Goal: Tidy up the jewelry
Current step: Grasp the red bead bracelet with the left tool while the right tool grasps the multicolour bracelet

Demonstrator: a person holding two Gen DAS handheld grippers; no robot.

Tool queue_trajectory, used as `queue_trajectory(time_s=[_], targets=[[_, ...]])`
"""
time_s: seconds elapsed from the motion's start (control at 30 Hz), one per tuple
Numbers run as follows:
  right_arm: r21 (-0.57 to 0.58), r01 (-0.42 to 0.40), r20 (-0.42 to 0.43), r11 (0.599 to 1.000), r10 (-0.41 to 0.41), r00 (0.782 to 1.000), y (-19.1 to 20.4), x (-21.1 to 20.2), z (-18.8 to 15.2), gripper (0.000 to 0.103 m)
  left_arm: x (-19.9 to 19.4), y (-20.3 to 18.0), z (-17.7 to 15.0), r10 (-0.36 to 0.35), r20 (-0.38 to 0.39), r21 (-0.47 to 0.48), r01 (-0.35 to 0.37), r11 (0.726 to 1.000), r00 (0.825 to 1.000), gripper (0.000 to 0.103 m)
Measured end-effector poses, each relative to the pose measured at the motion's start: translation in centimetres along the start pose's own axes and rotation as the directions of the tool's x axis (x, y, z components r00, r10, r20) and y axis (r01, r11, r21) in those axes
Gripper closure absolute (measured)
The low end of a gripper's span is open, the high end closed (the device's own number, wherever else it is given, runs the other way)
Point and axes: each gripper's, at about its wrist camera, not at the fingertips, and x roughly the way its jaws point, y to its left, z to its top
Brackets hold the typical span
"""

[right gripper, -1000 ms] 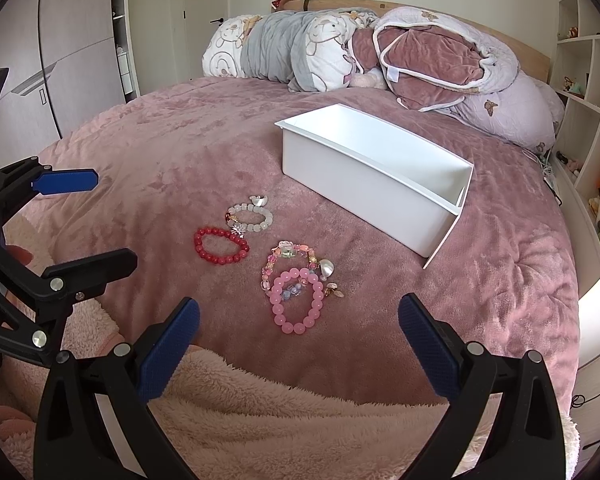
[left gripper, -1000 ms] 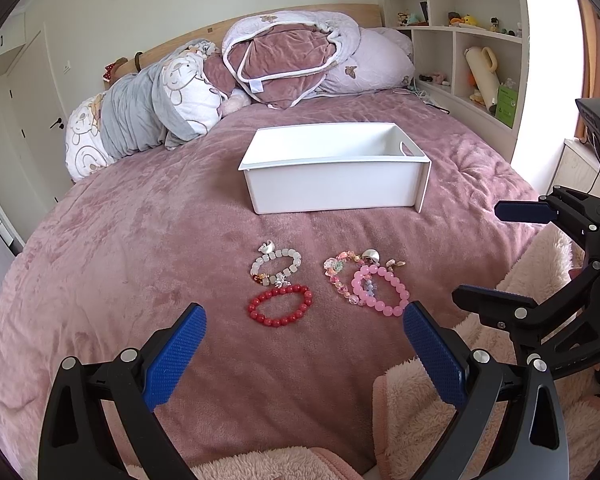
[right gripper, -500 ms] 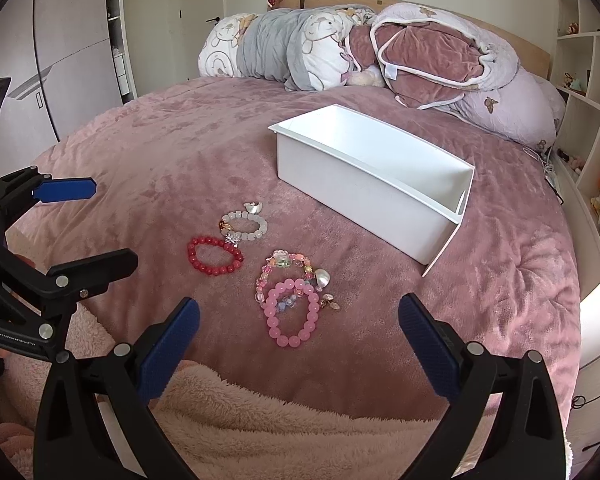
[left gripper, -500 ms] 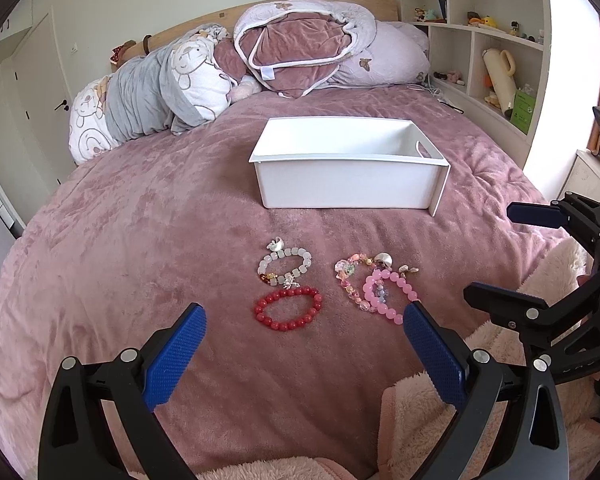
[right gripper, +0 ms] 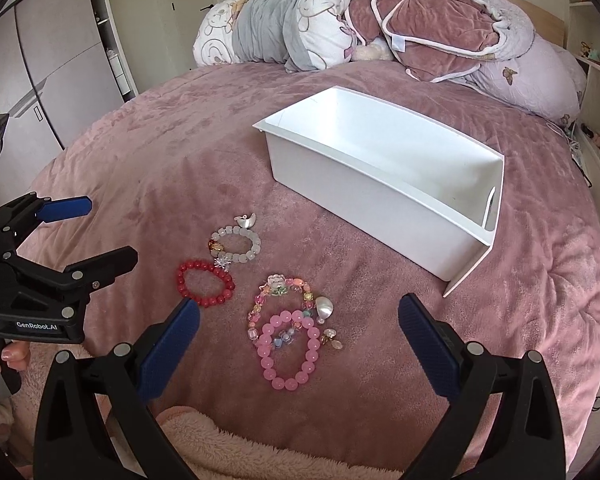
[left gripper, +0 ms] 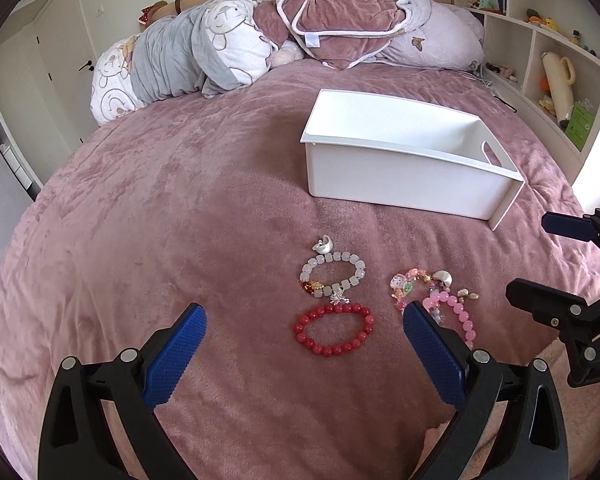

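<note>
Four bracelets on bed cover (left gripper: 180, 200), near side of white bin (left gripper: 400, 176): red (left gripper: 334, 330), white (left gripper: 332, 276), pink (right gripper: 288, 352), multicolour (right gripper: 278, 298). Left gripper (left gripper: 304, 354), right gripper (right gripper: 298, 346): fully spread, empty, above bracelets.

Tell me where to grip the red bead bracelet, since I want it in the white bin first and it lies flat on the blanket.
Probably pinch one side of the red bead bracelet from straight above, one finger inside the ring, one outside. It lies flat as an open loop. Choose the near arc: the far arc lies close to the white bead bracelet. The left gripper, open, is nearest.
</note>
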Motion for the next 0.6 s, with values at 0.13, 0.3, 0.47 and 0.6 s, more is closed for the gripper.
queue_trajectory(time_s=[0.13, 0.3, 0.47, 0.6], targets=[[-0.066, -0.016, -0.041, 0.998, 0.014, 0.999, 0.4, 2.2, 1.2, 0.024, 2.2, 0.1, 0.5, 0.0, -0.05, 0.014, 0.001, 1.0, 0.999, 0.003], [-0.148, -0.03, -0.107, 0.988, 0.014, 0.994, 1.1, 5.5, 1.9, 0.03, 4.4, 0.3, 0.3, 0.006, -0.102, 0.03, -0.003, 1.0, 0.995, 0.004], [-0.194, -0.041, -0.195, 0.98, 0.002, 0.981, 1.0, 9.1, 1.8, 0.043, 6.7, 0.4, -0.3, -0.009, -0.166, 0.043, 0.017, 0.999, 0.986, 0.004], [-0.218, -0.05, -0.25, 0.975, -0.006, 0.968, 0.9, 11.4, 1.3, 0.045, 8.3, 0.3, -0.5, -0.019, -0.217, 0.048, 0.03, 0.998, 0.976, 0.008]])
